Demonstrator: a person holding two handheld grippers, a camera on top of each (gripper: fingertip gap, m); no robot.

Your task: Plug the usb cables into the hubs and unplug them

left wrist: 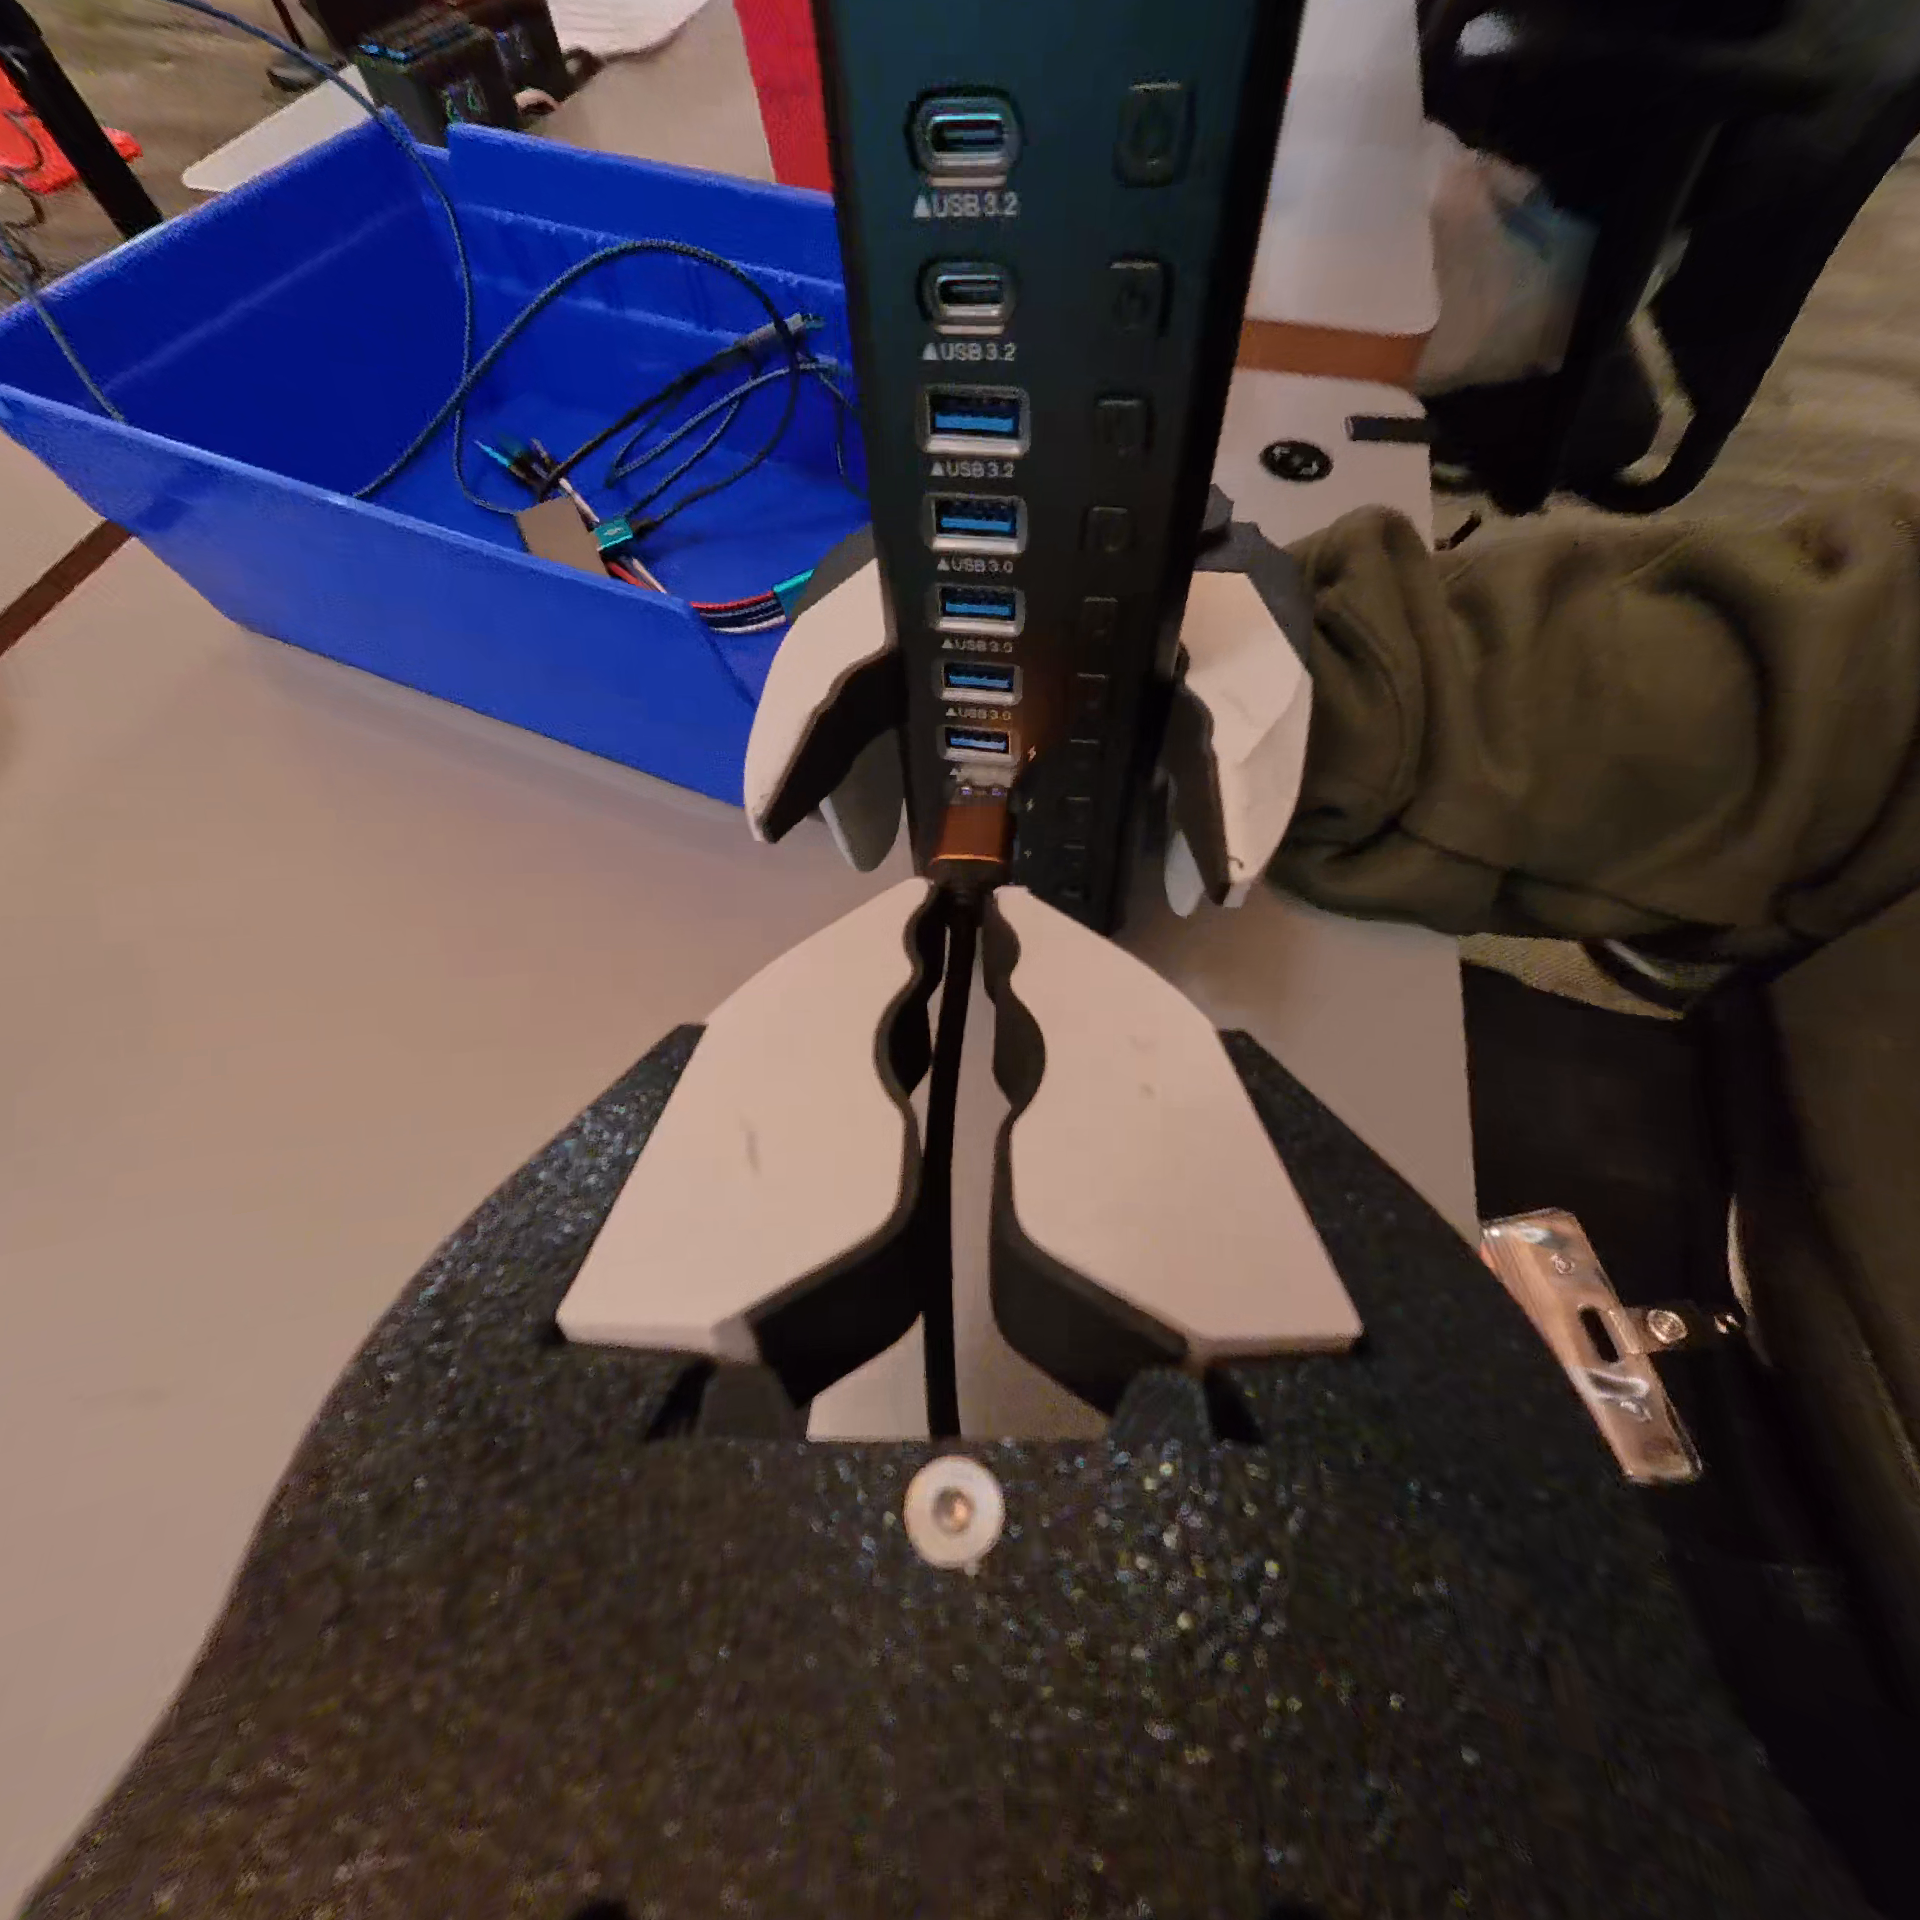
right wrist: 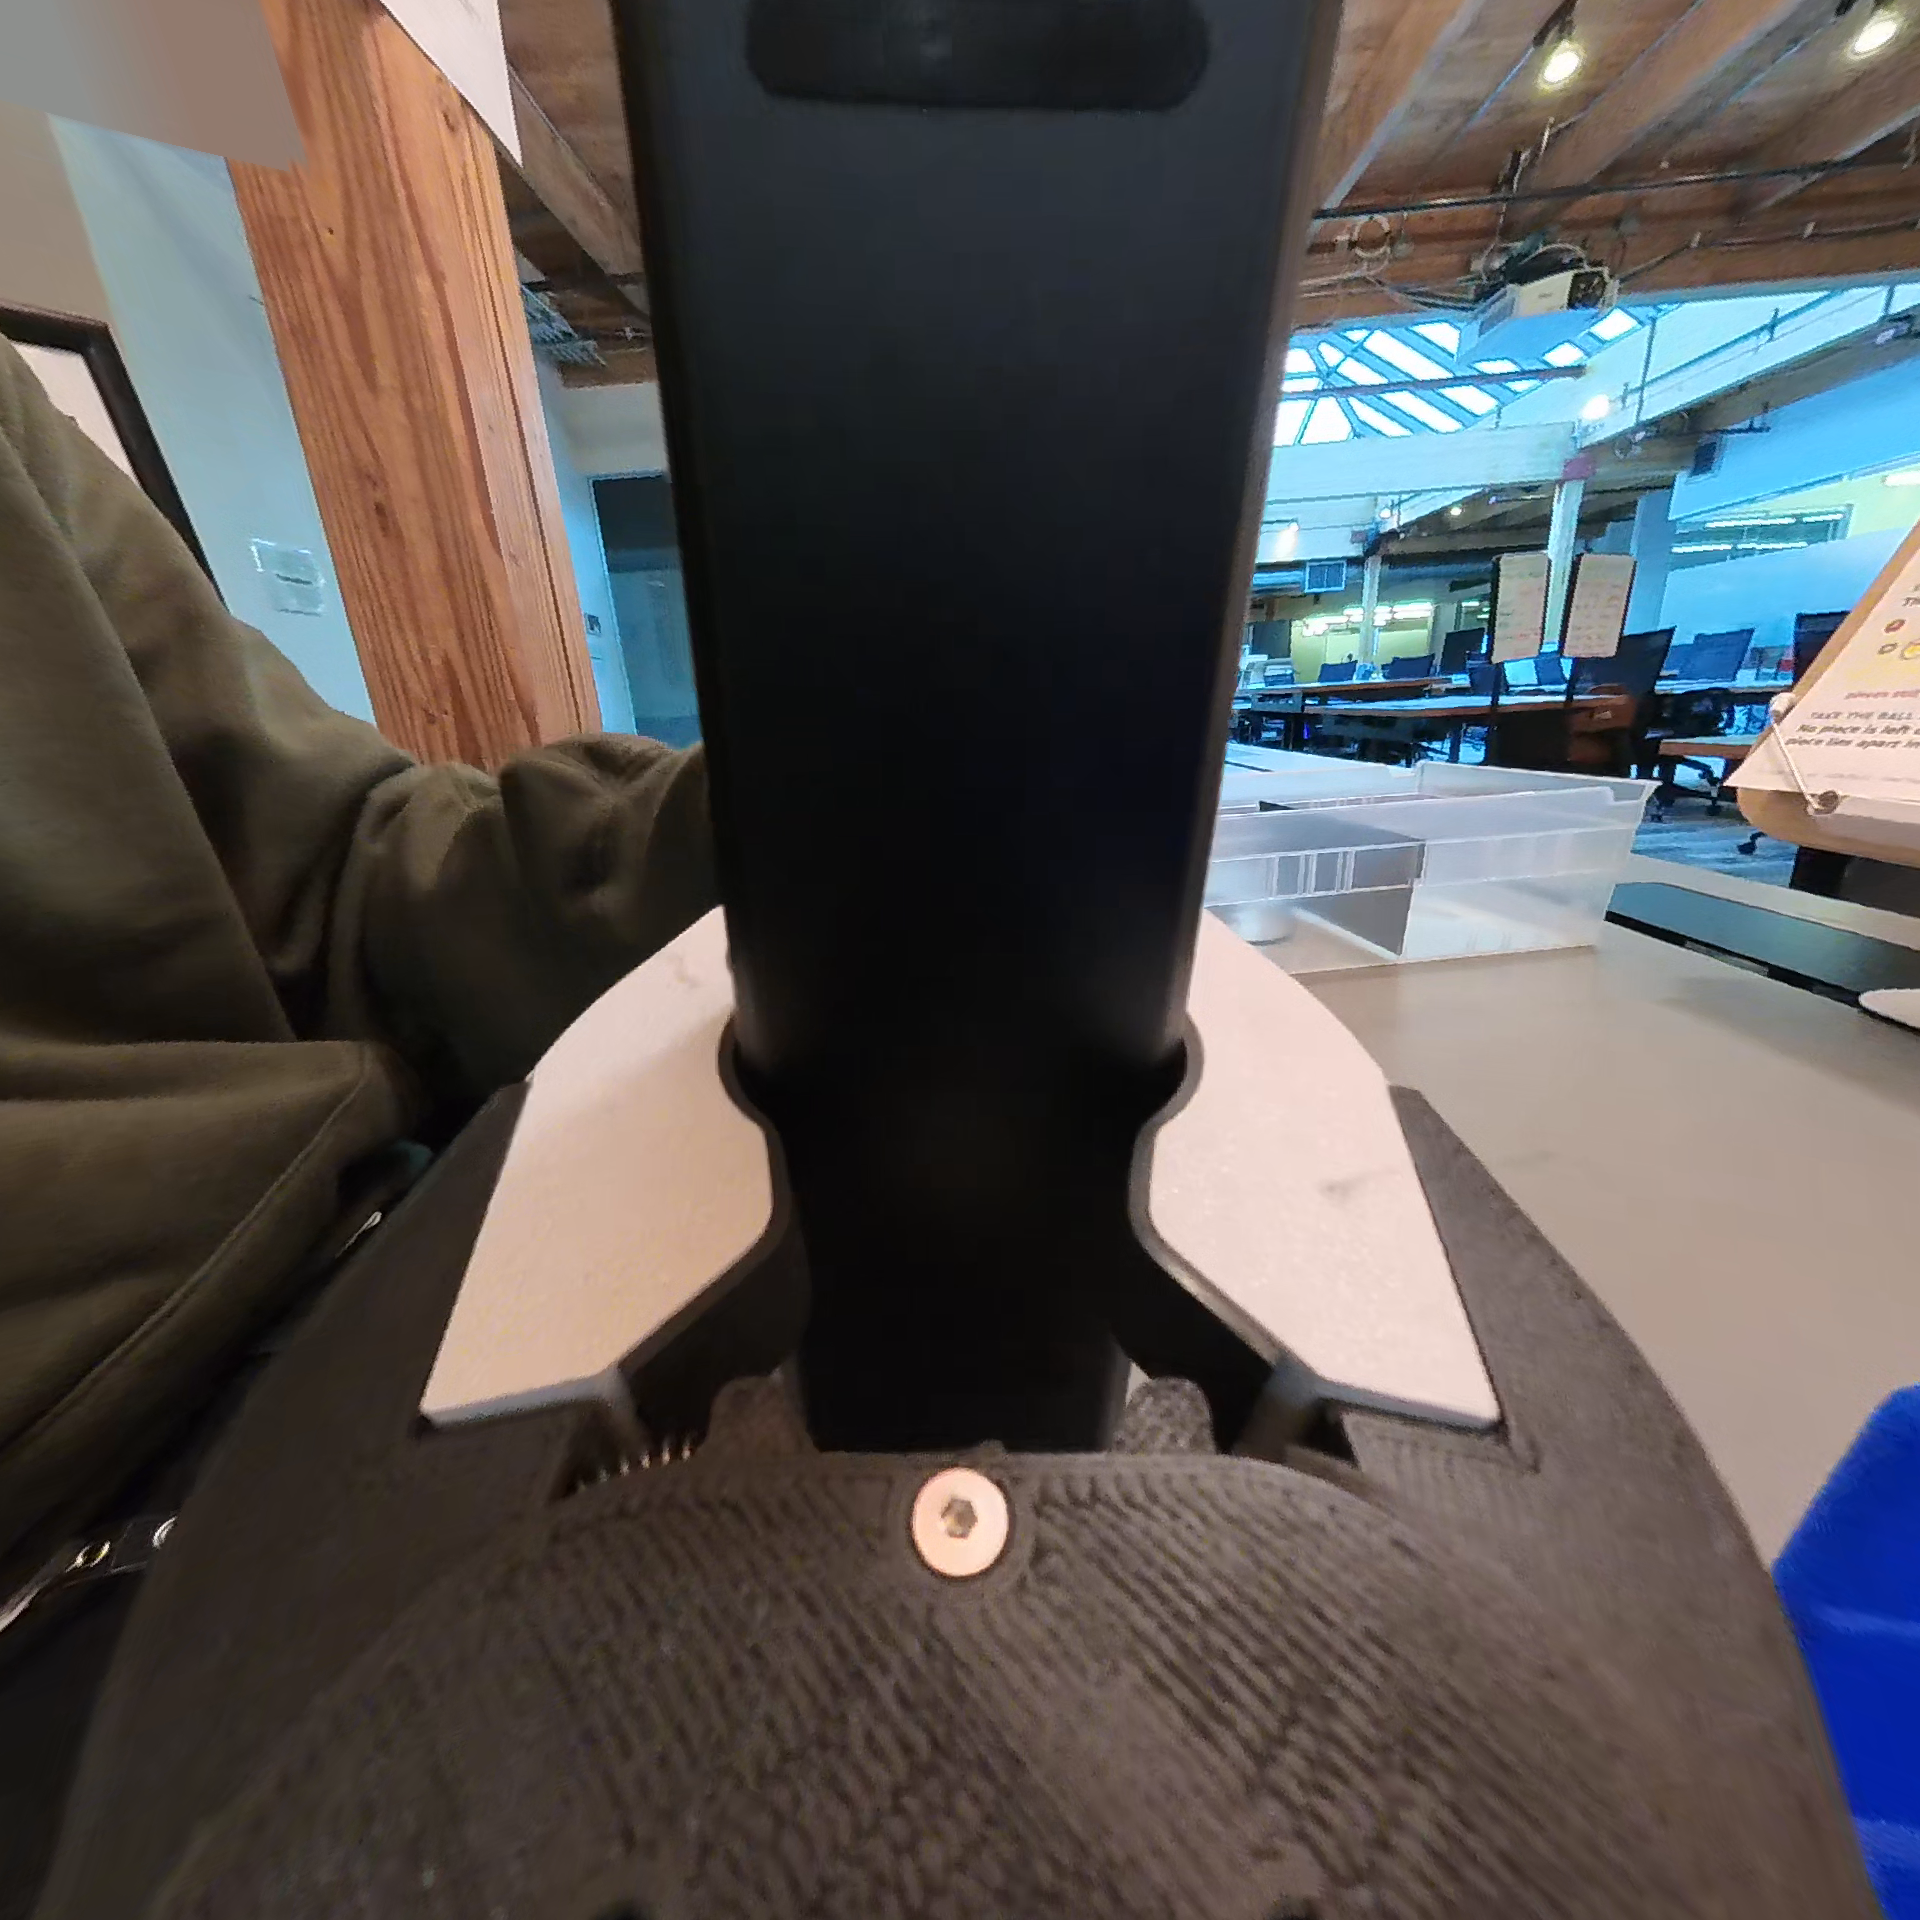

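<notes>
A long black USB hub (left wrist: pixel 1049 312) stands upright with a column of ports facing me. A copper-coloured USB plug (left wrist: pixel 971 836) sits at one of the low ports, its metal tip partly showing. My left gripper (left wrist: pixel 963 902) is shut on the black cable (left wrist: pixel 948 1143) just behind that plug. The cable runs back between the fingers. My right gripper (right wrist: pixel 956 1049) is shut on the hub's lower part, and I see the hub's plain back (right wrist: pixel 956 520). The right gripper's fingers (left wrist: pixel 821 717) show on both sides of the hub in the left wrist view.
A blue bin (left wrist: pixel 312 343) with several loose cables stands to the left on the grey table (left wrist: pixel 312 1039); its corner shows in the right wrist view (right wrist: pixel 1849 1610). An olive sleeve (left wrist: pixel 1558 727) is at the right. A clear plastic bin (right wrist: pixel 1455 862) stands farther back. My left and right fingertips are right by each other.
</notes>
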